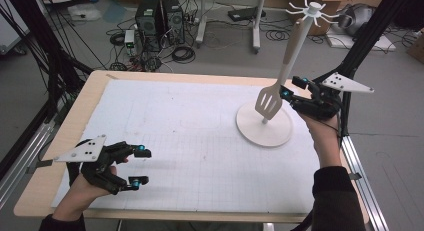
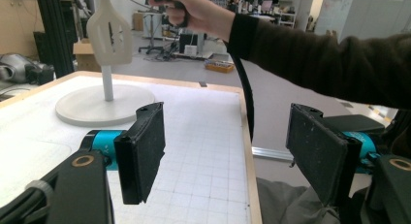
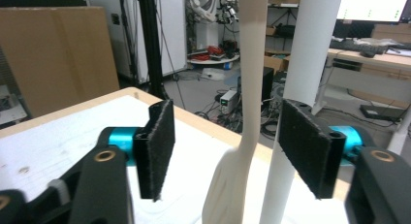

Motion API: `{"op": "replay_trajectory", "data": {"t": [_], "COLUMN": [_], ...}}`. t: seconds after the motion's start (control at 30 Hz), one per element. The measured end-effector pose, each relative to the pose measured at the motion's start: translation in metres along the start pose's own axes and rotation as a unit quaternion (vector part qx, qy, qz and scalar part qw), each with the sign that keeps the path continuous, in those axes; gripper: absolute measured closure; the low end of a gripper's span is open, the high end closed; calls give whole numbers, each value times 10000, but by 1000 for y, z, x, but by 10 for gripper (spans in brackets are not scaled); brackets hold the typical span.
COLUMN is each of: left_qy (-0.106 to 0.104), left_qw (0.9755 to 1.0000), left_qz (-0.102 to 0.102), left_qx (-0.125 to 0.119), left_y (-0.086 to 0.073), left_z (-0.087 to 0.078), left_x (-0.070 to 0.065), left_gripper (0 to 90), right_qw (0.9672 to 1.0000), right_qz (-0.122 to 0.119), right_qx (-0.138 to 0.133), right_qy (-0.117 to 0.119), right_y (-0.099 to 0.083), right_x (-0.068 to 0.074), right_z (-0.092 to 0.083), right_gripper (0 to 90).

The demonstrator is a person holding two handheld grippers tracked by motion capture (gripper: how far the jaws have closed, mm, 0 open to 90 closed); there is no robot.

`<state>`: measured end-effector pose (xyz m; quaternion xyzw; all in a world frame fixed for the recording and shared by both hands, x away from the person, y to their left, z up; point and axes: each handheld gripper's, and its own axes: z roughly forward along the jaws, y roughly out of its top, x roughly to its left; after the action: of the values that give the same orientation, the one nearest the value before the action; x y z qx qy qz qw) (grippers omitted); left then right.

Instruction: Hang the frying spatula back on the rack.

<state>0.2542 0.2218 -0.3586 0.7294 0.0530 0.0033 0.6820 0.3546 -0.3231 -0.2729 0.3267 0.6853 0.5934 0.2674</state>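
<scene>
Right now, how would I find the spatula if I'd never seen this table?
Look at the white mat on the table, then the round white stand at its right. The spatula hangs beside the stand's pole; it alone has a flat, slotted blade.

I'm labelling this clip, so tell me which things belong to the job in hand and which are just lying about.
In the job: spatula, hanging on the rack; right gripper, jaws open around its handle.

Lying about: left gripper, open on the table; computer towers; floor cables.
</scene>
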Motion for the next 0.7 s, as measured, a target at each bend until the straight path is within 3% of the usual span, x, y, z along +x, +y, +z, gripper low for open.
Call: {"op": "replay_trajectory", "data": {"t": [0.27,0.5,0.7], "left_qy": [83,218,391], "left_qw": [10000,9997,9991], "left_qz": [13,-106,-123], "left_qx": [-2,16,53], "left_y": [-3,-10,-17], "left_z": [-1,-1,-4], "left_x": [2,9,14], "left_gripper": [288,251,237], "right_qw": [9986,9944,9907], "right_qz": [-123,36,-55], "right_qx": [69,100,277], "right_qy": [506,1051,1331], "right_y": [-27,-61,-88], "right_x": [20,39,52], "right_z": [-16,-27,-29], "right_gripper": [290,216,184]}}
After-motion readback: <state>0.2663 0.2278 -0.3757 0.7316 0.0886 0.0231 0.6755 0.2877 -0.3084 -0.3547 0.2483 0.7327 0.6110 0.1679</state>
